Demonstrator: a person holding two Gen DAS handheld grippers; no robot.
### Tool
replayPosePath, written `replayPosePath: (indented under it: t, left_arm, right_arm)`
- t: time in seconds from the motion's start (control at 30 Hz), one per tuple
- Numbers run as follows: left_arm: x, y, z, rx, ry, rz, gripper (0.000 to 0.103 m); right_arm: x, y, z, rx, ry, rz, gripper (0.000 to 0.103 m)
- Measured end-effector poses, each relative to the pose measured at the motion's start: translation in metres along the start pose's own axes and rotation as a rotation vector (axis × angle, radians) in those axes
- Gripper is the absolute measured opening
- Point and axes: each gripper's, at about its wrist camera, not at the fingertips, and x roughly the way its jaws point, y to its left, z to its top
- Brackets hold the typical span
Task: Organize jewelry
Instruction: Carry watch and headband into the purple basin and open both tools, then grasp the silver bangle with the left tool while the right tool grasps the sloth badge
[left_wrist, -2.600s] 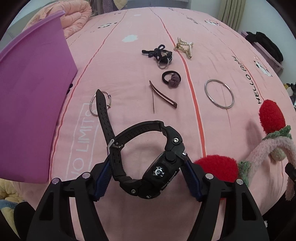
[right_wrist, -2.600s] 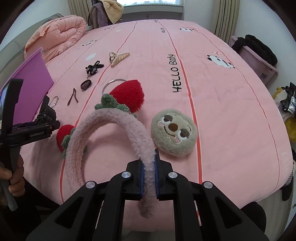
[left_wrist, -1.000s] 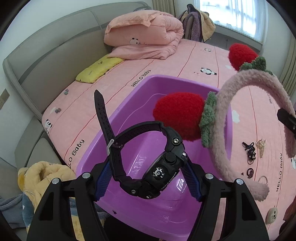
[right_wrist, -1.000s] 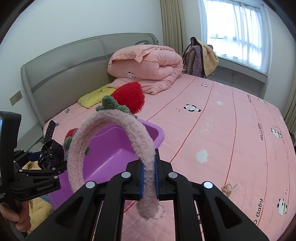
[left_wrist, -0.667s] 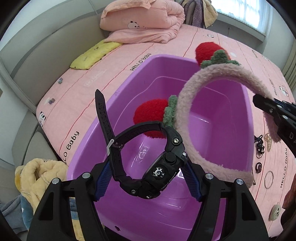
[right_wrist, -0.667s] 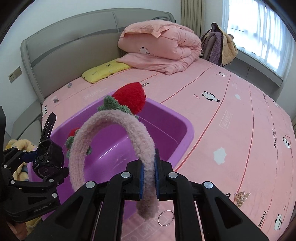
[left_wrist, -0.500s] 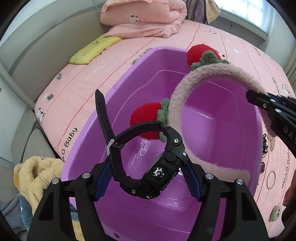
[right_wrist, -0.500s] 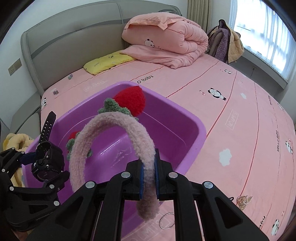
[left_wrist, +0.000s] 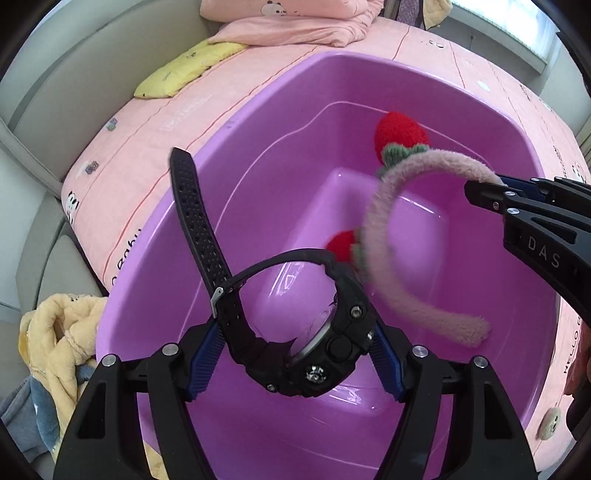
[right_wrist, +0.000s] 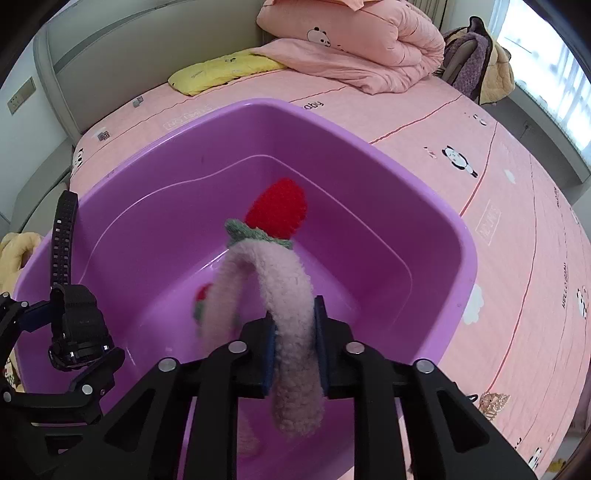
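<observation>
Left hand-held gripper (left_wrist: 295, 354) clamps my black watch (left_wrist: 295, 332) over the purple tub (left_wrist: 280, 92). Right hand-held gripper (right_wrist: 295, 343) has parted; the fuzzy strawberry headband (right_wrist: 280, 295) sits loosely between its pads, blurred. Only the right view shows a gold hair claw (right_wrist: 493, 402) on the bed (right_wrist: 517, 221). Left view alone: yellow blanket (left_wrist: 59, 332) bottom-left.
</observation>
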Motion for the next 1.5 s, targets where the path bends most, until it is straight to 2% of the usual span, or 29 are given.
replayPosePath:
  t: [0.03, 0.07, 0.2, 0.5, 0.77, 0.93, 1.23, 1.5]
  left_arm:
    - [0.001, 0.001, 0.0, -0.002, 0.005, 0.001, 0.071]
    - [0.001, 0.001, -0.001, -0.005, 0.008, -0.002, 0.071]
    - [-0.008, 0.003, -0.002, -0.011, -0.043, 0.02, 0.085]
    - [-0.026, 0.007, -0.002, -0.039, -0.092, 0.026, 0.086]
    - [-0.04, 0.013, -0.012, -0.06, -0.108, 0.019, 0.086]
    - [-0.056, 0.012, -0.02, -0.068, -0.142, 0.018, 0.089]
    - [-0.089, -0.006, -0.035, -0.034, -0.211, -0.001, 0.095]
    - [-0.107, -0.048, -0.059, 0.069, -0.227, -0.044, 0.096]
  right_arm:
    - [0.0, 0.0, 0.0, 0.001, 0.001, -0.007, 0.04]
    - [-0.002, 0.001, 0.0, -0.003, -0.005, -0.019, 0.044]
    - [-0.011, -0.002, 0.0, 0.005, -0.042, -0.04, 0.053]
    - [-0.032, -0.011, -0.009, 0.05, -0.074, -0.027, 0.054]
    - [-0.055, -0.014, -0.029, 0.103, -0.127, -0.004, 0.054]
    - [-0.081, -0.016, -0.046, 0.129, -0.171, -0.007, 0.06]
    - [-0.127, -0.025, -0.097, 0.202, -0.233, 0.001, 0.061]
    - [-0.158, -0.046, -0.178, 0.345, -0.262, -0.016, 0.061]
